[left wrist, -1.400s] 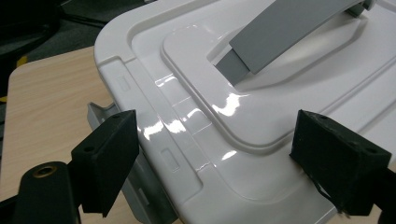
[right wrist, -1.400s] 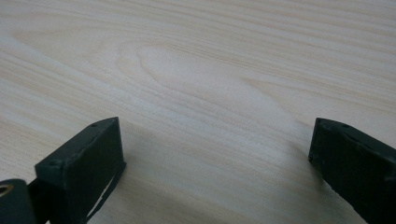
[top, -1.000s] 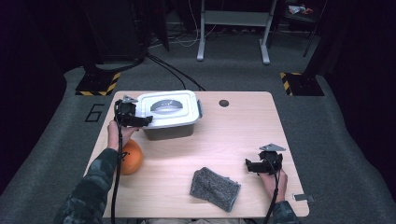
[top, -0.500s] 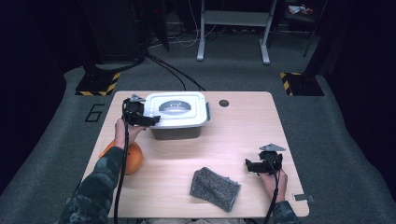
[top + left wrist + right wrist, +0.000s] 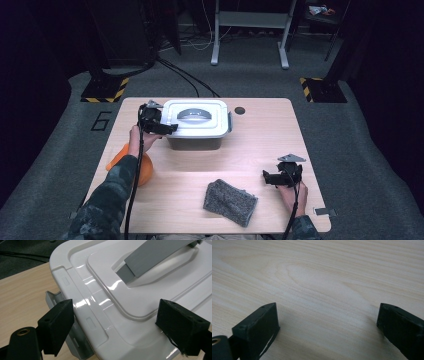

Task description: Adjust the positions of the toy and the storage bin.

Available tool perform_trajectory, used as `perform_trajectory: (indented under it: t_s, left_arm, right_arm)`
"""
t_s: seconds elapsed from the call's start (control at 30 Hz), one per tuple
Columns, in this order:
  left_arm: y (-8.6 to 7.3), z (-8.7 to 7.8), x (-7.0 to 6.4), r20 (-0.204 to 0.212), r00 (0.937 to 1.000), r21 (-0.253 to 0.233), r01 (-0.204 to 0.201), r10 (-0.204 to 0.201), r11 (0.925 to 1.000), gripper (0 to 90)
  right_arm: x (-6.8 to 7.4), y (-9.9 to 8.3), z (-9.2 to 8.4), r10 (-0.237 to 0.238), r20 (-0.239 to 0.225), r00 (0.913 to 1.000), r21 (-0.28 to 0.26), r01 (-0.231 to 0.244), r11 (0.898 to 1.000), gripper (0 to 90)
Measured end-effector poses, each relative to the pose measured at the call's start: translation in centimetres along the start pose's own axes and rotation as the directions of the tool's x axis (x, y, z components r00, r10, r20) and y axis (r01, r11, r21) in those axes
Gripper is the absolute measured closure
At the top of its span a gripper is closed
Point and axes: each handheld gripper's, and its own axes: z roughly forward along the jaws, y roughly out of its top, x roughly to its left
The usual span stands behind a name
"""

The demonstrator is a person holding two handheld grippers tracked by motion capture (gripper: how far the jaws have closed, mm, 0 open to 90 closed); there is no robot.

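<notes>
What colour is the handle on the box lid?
Grey, set against the white lid; the handle shows best in the left gripper view.

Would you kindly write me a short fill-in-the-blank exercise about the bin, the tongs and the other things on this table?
1. The white lid on the grey bin has a grey ____ on top.
2. The left tongs are open over the lid's ____.
3. The right tongs are open above bare ____.
4. The folded cloth near the table's front edge is ____ in colour.

Missing words: handle; corner; wood; grey
</notes>
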Motion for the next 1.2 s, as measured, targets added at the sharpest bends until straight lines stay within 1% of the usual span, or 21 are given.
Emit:
perform_trajectory:
  t_s: [0.03,0.07,0.1,0.13,0.17,0.2,0.3,0.43,0.47,0.53,0.57,0.67,0.9,1.1,1.17,1.2]
  left_arm:
    - [0.0,0.1,-0.1,0.001,1.0000,-0.006,-0.005,0.005,1.0000,14.3]
    - [0.1,0.2,-0.3,0.006,1.0000,-0.006,0.001,-0.001,1.0000,14.3]
    - [0.2,0.2,-0.3,0.012,0.9999,0.002,-0.009,0.008,1.0000,14.3]
    - [0.3,0.4,-0.5,0.015,0.9999,-0.005,0.000,0.000,1.0000,14.3]
    - [0.3,0.4,-0.5,0.019,0.9998,-0.001,-0.010,0.010,1.0000,14.2]
    - [0.3,0.6,-0.7,0.021,0.9998,-0.016,-0.003,0.003,0.9999,14.2]
    - [0.5,1.0,-0.8,0.044,0.9990,-0.013,-0.002,0.002,0.9999,14.1]
    - [0.8,1.2,-1.2,0.049,0.9988,-0.013,-0.002,0.003,0.9999,14.0]
    - [0.9,1.3,-1.4,0.051,0.9987,-0.006,-0.009,0.009,0.9999,14.1]
    - [1.0,1.4,-1.5,0.062,0.9979,-0.003,-0.016,0.016,0.9999,14.0]
    - [1.0,1.5,-1.6,0.065,0.9978,-0.009,-0.011,0.012,0.9999,14.1]
    - [1.1,1.6,-1.8,0.072,0.9972,-0.003,-0.020,0.020,0.9998,14.1]
    - [1.3,1.9,-2.1,0.090,0.9957,-0.010,-0.023,0.024,0.9997,14.1]
    - [1.4,2.1,-2.4,0.095,0.9951,-0.011,-0.026,0.027,0.9996,14.1]
    - [1.5,2.2,-2.5,0.103,0.9943,-0.012,-0.024,0.025,0.9996,14.1]
    - [1.5,2.3,-2.5,0.107,0.9938,-0.015,-0.029,0.030,0.9995,14.0]
  right_arm:
    - [0.0,0.0,0.0,-0.001,-0.001,1.0000,0.001,0.001,1.000,2.8]
    - [0.0,0.0,0.0,-0.001,-0.001,1.0000,0.001,0.001,1.000,2.9]
    - [0.0,0.0,0.0,-0.001,-0.001,1.0000,0.001,0.001,1.000,2.8]
    - [0.0,0.0,0.0,0.000,-0.001,1.0000,0.001,0.000,1.000,2.9]
    - [0.0,0.0,0.0,-0.001,-0.001,1.0000,0.001,0.001,1.000,2.9]
    - [0.0,0.0,0.0,-0.001,-0.001,1.0000,0.001,0.001,1.000,2.9]
    - [0.1,0.0,0.0,-0.001,-0.003,1.0000,0.000,0.001,1.000,2.9]
    - [0.1,0.0,0.0,0.000,-0.003,1.0000,0.000,0.000,1.000,3.0]
    - [0.1,0.0,0.0,0.000,-0.003,1.0000,0.000,0.000,1.000,3.0]
    - [0.1,0.0,0.0,0.001,-0.003,1.0000,0.000,-0.001,1.000,3.0]
    - [0.1,0.0,0.0,0.000,-0.003,1.0000,0.000,0.000,1.000,3.0]
    - [0.1,0.0,0.0,0.001,-0.003,1.0000,0.000,-0.001,1.000,3.0]
    - [0.1,0.0,0.0,0.000,-0.003,1.0000,0.000,0.000,1.000,3.0]
    - [0.1,0.0,0.0,0.001,-0.003,1.0000,0.000,-0.001,1.000,3.0]
    - [0.1,0.0,0.0,0.001,-0.003,1.0000,0.000,-0.001,1.000,3.1]
    - [0.1,0.0,0.0,0.002,-0.004,1.0000,0.001,-0.002,1.000,3.1]
